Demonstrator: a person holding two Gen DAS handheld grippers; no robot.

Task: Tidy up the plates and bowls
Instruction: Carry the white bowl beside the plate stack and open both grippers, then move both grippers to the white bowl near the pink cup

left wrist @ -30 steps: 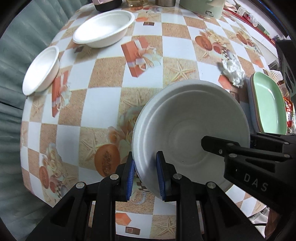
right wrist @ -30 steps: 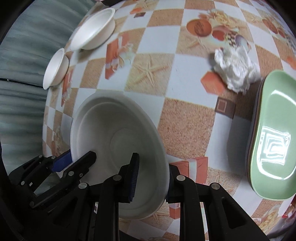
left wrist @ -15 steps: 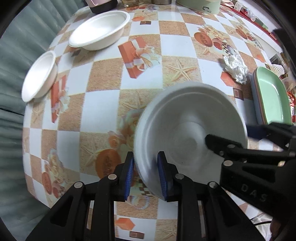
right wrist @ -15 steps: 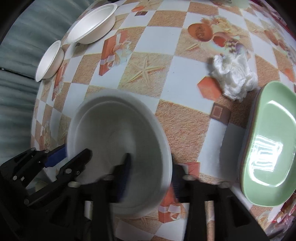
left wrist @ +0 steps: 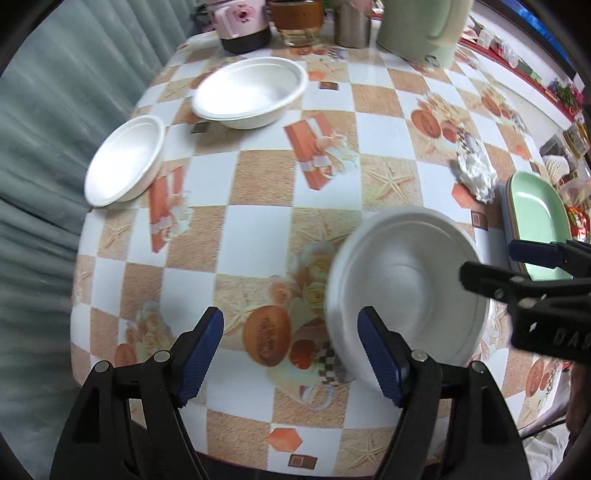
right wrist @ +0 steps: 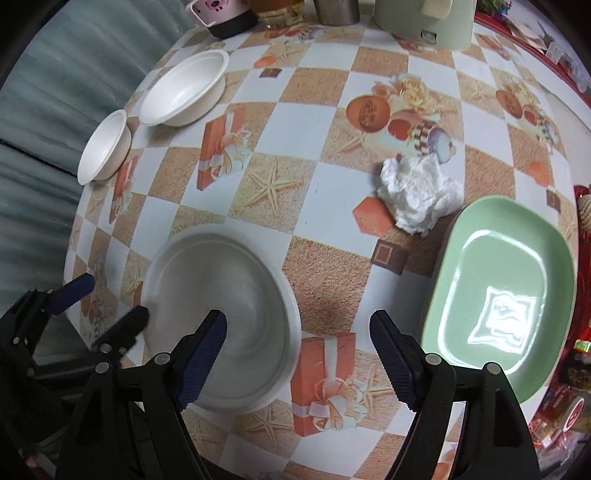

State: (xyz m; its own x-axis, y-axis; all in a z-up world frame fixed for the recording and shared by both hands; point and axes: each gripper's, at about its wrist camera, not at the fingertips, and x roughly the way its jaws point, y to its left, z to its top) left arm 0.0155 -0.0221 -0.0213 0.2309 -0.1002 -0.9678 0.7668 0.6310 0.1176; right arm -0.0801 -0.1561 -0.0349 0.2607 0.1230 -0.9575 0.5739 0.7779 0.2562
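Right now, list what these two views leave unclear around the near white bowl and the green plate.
- White bowl: motion-blurred in both views, so its contact with the table can't be judged.
- Green plate: left view, the right hand-held gripper covers its near end; plates stacked beneath can't be counted.
- Back-row containers: tops cut off by the frame edge.

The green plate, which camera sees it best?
The right wrist view. There the green plate fills the right side, nearly whole, with its shiny middle and rim clear. In the left wrist view it is small at the right edge, squashed sideways, and its near end is hidden behind the other tongs.
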